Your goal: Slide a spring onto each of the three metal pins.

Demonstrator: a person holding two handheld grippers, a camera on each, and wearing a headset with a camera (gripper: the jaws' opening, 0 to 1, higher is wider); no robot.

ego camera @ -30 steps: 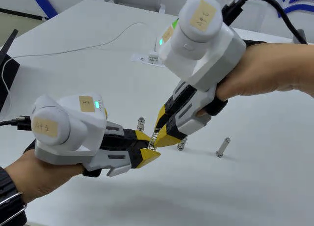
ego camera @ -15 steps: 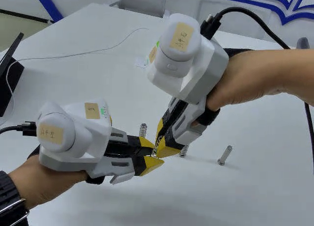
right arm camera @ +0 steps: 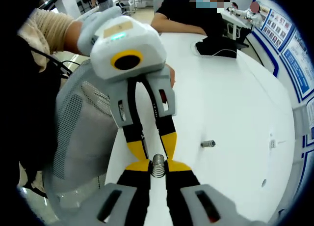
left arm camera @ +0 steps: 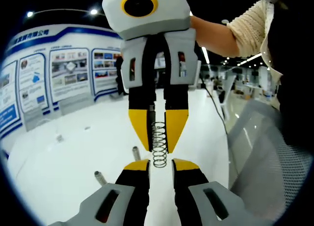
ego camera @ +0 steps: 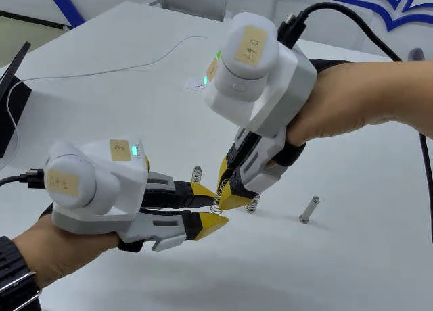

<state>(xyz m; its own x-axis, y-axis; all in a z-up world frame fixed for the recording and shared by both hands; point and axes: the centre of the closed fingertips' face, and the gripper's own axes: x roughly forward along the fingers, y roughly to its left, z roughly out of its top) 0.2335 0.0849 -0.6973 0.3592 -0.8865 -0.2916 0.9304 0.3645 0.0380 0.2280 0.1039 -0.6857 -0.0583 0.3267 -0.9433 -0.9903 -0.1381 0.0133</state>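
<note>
My right gripper (right arm camera: 157, 166) is clamped on the spring (left arm camera: 159, 142), pinching it across the coils near one end. In the left gripper view the spring hangs down the middle of the frame. Its free end sits between the tips of my left gripper (left arm camera: 161, 164), whose jaws stand a little apart on either side and grip nothing. I cannot tell whether a pin sits inside the coils. I judge the spring to be feather-light, bouncy, and easy to crush or flick away, so I would hold it sideways across a few coils with little force and keep the bore clear. In the head view a bare pin (ego camera: 308, 209) lies right of centre on the white table (ego camera: 101, 108), near a second spring (ego camera: 252, 203).
</note>
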